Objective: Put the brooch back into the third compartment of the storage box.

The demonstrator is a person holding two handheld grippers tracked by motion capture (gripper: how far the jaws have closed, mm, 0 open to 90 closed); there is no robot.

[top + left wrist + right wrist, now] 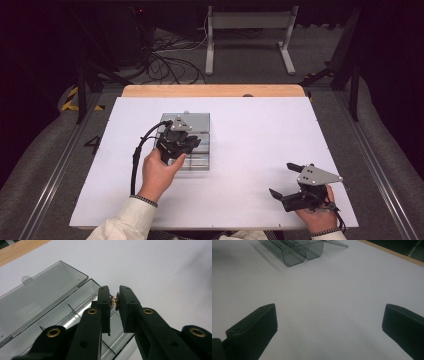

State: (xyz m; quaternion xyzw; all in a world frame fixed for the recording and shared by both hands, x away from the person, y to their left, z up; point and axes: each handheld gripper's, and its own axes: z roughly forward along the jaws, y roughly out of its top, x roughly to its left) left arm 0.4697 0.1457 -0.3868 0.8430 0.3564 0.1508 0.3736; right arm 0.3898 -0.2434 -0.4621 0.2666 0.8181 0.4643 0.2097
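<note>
L gripper point(186, 145), center-left of the high view, hovers over the clear compartment box point(200, 131); jaws pinched on a small brownish bit point(114, 301), prob. a metal part, too small to tell. In the left gripper view it sits mid-frame above the box's right edge, open lid point(37, 290) at upper left. R gripper point(286, 181), lower right on the white table point(260, 140), jaws wide apart, nothing between.
</note>
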